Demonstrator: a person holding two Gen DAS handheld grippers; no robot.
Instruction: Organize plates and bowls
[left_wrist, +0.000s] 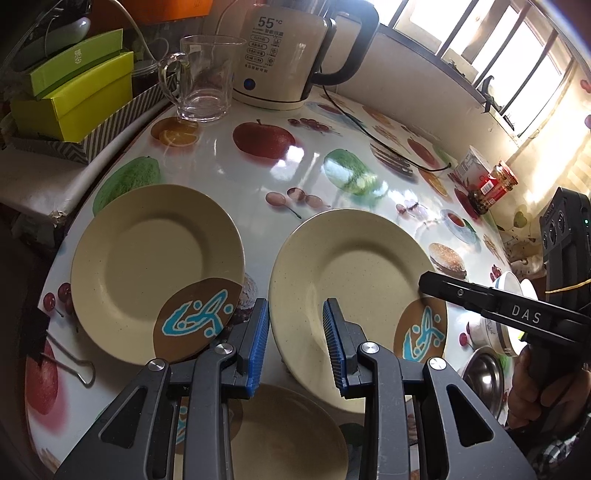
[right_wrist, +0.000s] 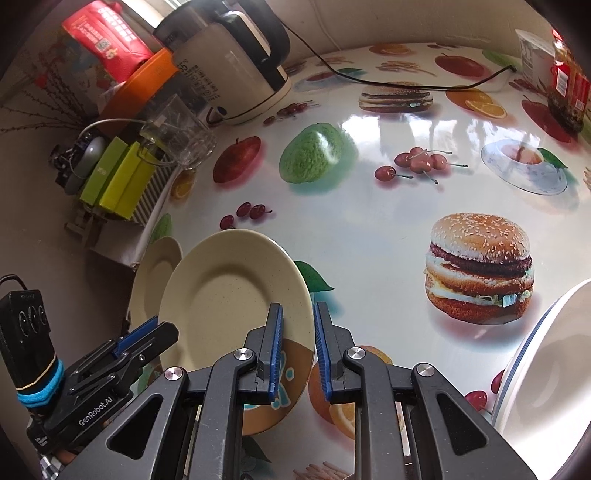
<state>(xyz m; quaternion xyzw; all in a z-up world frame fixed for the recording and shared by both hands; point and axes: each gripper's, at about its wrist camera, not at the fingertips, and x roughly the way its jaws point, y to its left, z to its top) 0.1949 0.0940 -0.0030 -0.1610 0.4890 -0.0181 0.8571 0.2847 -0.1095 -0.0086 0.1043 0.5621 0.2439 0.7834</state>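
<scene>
Three beige plates with brown and blue corner marks are in the left wrist view: one at left (left_wrist: 155, 258), one in the middle (left_wrist: 347, 280), one partly hidden under my left gripper (left_wrist: 288, 435). My left gripper (left_wrist: 295, 347) is open, its fingers straddling the middle plate's near-left rim. My right gripper (right_wrist: 298, 350) is open with the same plate's (right_wrist: 229, 295) right rim between its pads; this plate is tilted up. The right gripper's finger (left_wrist: 480, 299) lies over the plate's right edge. A white bowl (right_wrist: 546, 369) sits at right, and a steel bowl (left_wrist: 484, 380) is also there.
A cream electric kettle (left_wrist: 291, 55) with its black cord, a glass mug (left_wrist: 203, 81) and green boxes (left_wrist: 85, 96) stand at the back left. A jar (left_wrist: 495, 188) and a white carton (left_wrist: 472, 166) stand at the right. A binder clip (left_wrist: 70, 362) lies near the left edge.
</scene>
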